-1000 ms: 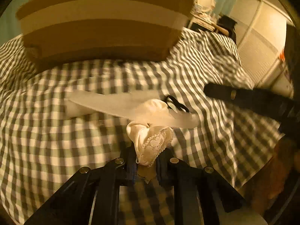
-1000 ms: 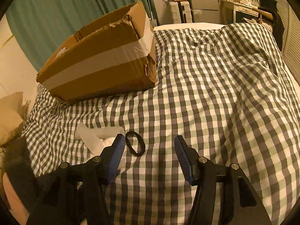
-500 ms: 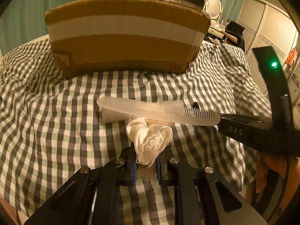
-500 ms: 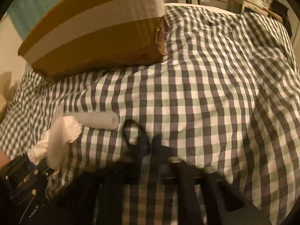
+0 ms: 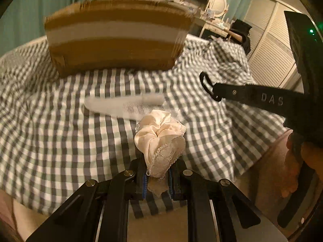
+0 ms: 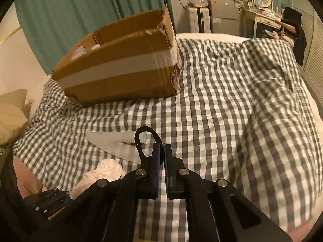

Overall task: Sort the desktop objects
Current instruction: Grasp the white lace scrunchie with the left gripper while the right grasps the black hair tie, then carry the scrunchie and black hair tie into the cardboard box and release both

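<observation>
Left gripper [image 5: 156, 179]: clenched on a cream satin scrunchie [image 5: 160, 139] with lace trim, which is seen bunched up between the blue pads and lifted clear of the bedspread.
Right gripper [image 6: 162, 157]: clamped shut on a black hair tie [image 6: 141, 139]; the loop is seen standing up past the fingertips, off the bedspread.
Writing: the raised letters "DAS" are read on the side of the right gripper in the left wrist view; no other lettering can be made out.
Comb [image 5: 125, 105]: a pale translucent comb is left lying flat on the bedspread, toward its near edge, between the grippers and the box.
Cardboard box [image 6: 121, 66]: it is set on the checked bedspread [image 6: 232, 100] toward its far left corner, open at the top, with a wide pale tape band along its side.
Hand [image 5: 292, 161]: part of the person's hand is seen on the right gripper's handle.
</observation>
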Demonstrator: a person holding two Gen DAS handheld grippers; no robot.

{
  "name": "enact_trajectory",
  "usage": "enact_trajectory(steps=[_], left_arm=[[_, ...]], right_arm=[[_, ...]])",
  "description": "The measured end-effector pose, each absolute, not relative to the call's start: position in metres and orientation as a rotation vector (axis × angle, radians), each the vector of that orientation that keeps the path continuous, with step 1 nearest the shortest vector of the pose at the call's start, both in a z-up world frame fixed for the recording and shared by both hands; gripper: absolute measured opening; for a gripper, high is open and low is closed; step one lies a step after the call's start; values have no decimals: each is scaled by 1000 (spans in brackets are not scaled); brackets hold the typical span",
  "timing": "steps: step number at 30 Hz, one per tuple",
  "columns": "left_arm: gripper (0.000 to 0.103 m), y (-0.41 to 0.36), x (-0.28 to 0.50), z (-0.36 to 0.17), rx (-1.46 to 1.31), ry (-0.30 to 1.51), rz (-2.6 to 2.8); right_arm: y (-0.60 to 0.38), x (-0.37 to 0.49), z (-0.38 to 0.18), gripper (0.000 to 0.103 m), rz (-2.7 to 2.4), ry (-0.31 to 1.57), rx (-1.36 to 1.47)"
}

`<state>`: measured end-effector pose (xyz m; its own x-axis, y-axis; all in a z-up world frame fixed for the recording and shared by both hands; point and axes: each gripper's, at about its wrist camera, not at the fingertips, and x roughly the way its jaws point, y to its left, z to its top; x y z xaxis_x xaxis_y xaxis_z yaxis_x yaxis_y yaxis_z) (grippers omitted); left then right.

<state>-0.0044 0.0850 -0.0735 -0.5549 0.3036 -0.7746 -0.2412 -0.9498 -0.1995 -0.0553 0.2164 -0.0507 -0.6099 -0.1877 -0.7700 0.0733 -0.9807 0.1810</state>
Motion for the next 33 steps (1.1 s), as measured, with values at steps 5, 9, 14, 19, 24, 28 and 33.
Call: enact_trajectory(steps=[5, 9, 14, 19, 24, 28, 33], left_arm=[[15, 80, 5, -40, -1164, -71, 2600], [15, 73, 9, -14, -1075, -51, 2667], [15, 65, 12, 13, -971, -23, 2751], [15, 60, 12, 38, -864, 42, 2826], [15, 54, 5, 57, -815, 91, 2866], [15, 47, -8, 69, -801, 69, 2878], [15, 39, -35, 77, -797, 48, 2899]], right_arm=[[210, -40, -22, 4, -2700, -198, 1215], [203, -28, 6, 4, -2704, -205, 1125], [191, -16, 38, 4, -2698, -195, 1022], [182, -12, 55, 4, -2692, -176, 963], [174, -16, 65, 4, -2689, -158, 931], [169, -28, 71, 4, -2691, -136, 921], [164, -51, 78, 4, -2695, -106, 907]])
